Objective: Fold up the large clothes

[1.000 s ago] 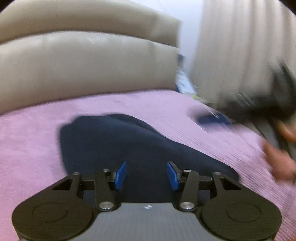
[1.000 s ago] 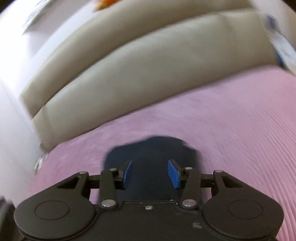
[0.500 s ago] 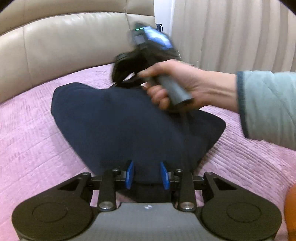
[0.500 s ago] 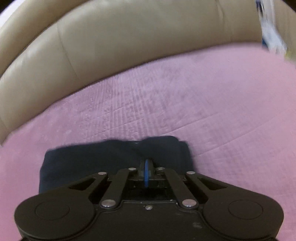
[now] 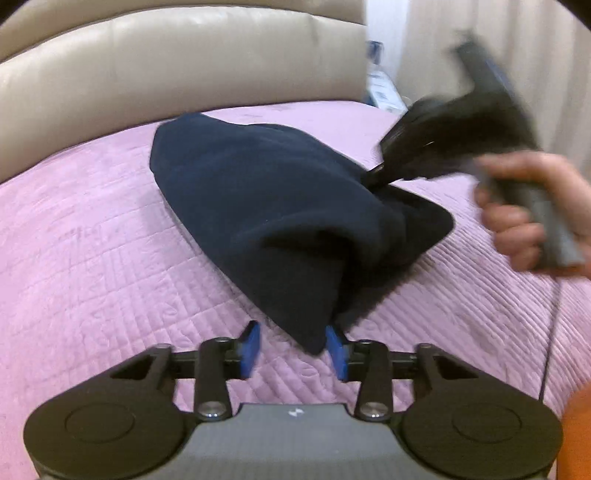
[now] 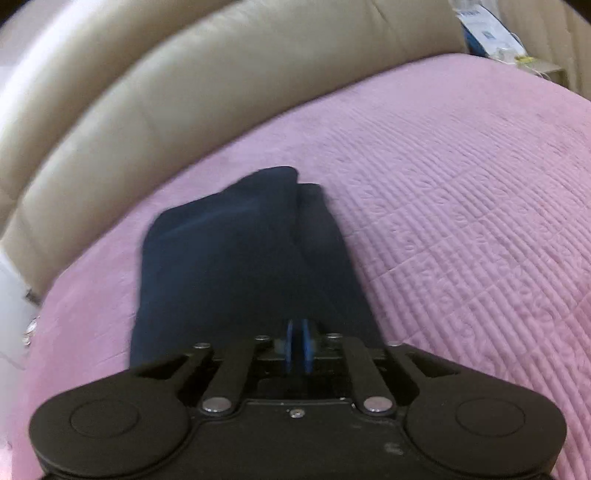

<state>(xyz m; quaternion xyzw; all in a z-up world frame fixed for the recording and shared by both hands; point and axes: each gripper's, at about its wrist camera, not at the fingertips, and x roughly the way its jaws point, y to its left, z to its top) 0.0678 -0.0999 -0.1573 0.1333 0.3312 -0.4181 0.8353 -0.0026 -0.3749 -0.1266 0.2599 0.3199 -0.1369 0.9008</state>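
A dark navy garment (image 5: 258, 192) lies bunched on the pink quilted bedspread (image 5: 92, 240). Its near corner hangs down between the blue pads of my left gripper (image 5: 293, 338), whose jaws are opening; the cloth brushes the right pad but is not pinched. A hand (image 5: 524, 206) holds my right gripper (image 5: 375, 175), blurred at the upper right, with its tips at the garment's far right edge. In the right wrist view my right gripper (image 6: 297, 332) is shut on a fold of the garment (image 6: 229, 266), which stretches away from it.
A beige padded headboard (image 5: 166, 62) runs along the back of the bed. Pale curtains (image 5: 424, 37) hang at the right, with white and blue packages (image 6: 487, 33) beside the bed. Something orange (image 5: 576, 435) shows at the lower right edge.
My left jaws have spread apart from around the garment's near corner. My right gripper closed on the cloth a second ago and has swung to the garment's right side, pulling it up.
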